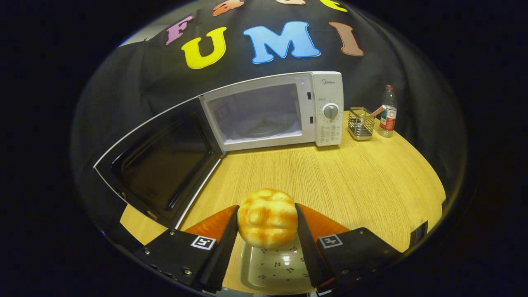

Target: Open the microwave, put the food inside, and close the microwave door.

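Observation:
A round golden bread bun (267, 218) is held between my fingers, and the gripper (267, 220) is shut on it, both sides pressing it. Below the bun, on the wooden table (350, 185), lies a small square dish (276, 266) with a speckled pattern; the bun hangs above it. Beyond the fingers stands a white microwave (326, 109) with its door (161, 165) swung wide open to the left. The lit cavity (258, 115) with its glass turntable is open to me.
To the right of the microwave stand a wire mesh holder (361, 123) and a plastic water bottle (387, 112) with a red label. Bare tabletop stretches between the bun and the microwave. The open door juts out toward me on the left.

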Demonstrator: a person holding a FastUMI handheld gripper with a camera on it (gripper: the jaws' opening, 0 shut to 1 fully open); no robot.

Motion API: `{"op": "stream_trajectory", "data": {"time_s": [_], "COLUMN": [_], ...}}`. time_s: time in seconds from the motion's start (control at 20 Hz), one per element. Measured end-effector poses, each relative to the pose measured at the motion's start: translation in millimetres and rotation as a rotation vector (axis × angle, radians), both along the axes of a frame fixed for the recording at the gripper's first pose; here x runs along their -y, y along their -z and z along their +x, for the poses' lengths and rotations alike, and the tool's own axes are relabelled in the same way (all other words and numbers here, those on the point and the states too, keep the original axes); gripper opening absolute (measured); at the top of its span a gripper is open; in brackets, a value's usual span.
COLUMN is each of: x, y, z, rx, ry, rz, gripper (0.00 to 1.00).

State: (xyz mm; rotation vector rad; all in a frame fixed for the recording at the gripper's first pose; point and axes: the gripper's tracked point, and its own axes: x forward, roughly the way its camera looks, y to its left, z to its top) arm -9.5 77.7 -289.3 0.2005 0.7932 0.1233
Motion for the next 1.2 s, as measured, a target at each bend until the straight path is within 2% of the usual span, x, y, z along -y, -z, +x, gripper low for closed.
{"op": "stream_trajectory", "data": {"time_s": [0.2,0.55,1.2], "x": [-11.4,-19.4,-39.2], "y": [-13.0,-18.7,19.0], "z": [40.6,107.4,212.3], "rx": [0.062,0.109,0.134], "ry": [-0.006,0.046,0.153], "rz": [0.038,0.119,0.314], "gripper": [0.76,0.75,0.75]}}
